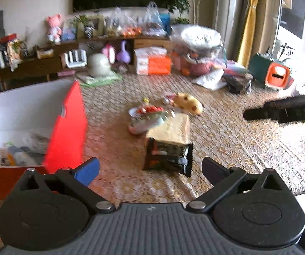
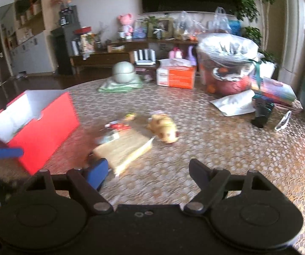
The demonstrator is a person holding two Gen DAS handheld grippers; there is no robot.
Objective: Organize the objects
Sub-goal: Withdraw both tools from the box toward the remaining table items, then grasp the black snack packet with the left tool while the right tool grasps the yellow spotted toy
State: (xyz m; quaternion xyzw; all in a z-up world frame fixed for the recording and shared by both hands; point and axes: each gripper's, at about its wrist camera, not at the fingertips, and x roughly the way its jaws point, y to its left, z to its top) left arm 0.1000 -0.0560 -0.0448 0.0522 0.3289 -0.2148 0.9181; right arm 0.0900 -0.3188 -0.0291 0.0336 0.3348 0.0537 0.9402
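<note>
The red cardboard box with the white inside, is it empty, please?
Not empty: the red cardboard box holds blurred mixed items on its floor.

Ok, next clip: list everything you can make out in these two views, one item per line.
red box: 1, red outside, white inside, left on the table, some items in it
patterned tablecloth: 1, beige-brown, covers the table
tan packet: 1, tan, table centre
dark snack pack: 1, black, just ahead of the left gripper
yellow plush toy: 1, yellow with brown spots, behind the packet
small wrapped items: several, blurred, mid-table
orange carton: 1, far edge
left gripper: open, empty
right gripper: open, empty
</note>
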